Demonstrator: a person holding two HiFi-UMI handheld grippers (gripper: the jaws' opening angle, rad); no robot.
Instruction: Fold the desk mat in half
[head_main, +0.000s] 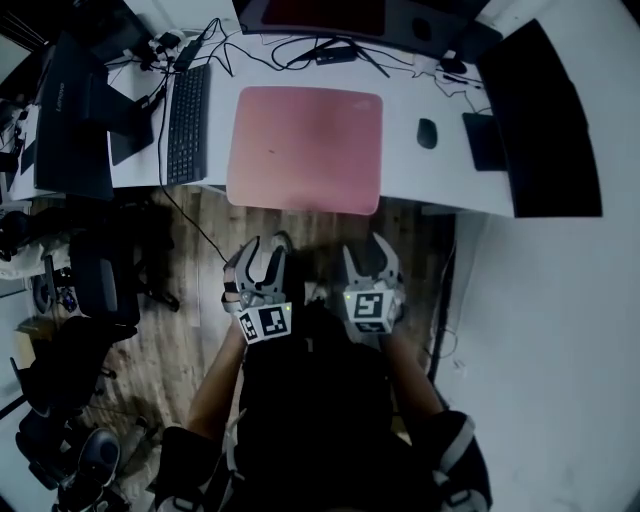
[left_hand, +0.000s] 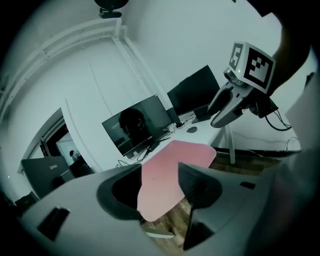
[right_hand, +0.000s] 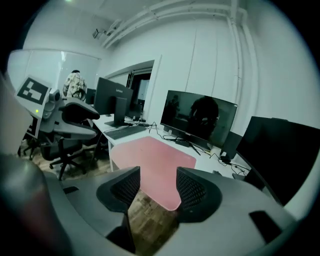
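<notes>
A pink desk mat (head_main: 305, 149) lies flat and unfolded on the white desk (head_main: 410, 170), its near edge hanging slightly over the desk's front. Both grippers hang over the wooden floor, short of the desk and apart from the mat. My left gripper (head_main: 262, 253) is open with nothing between its jaws. The right gripper (head_main: 372, 249) is open and empty too. The mat (left_hand: 167, 175) shows beyond the jaws in the left gripper view, and the mat (right_hand: 152, 162) shows likewise in the right gripper view.
A keyboard (head_main: 187, 122) lies left of the mat, a mouse (head_main: 427, 132) to its right. A monitor (head_main: 320, 15) stands behind it with cables. A dark monitor (head_main: 540, 120) sits at the desk's right. Office chairs (head_main: 70, 330) stand on the floor at left.
</notes>
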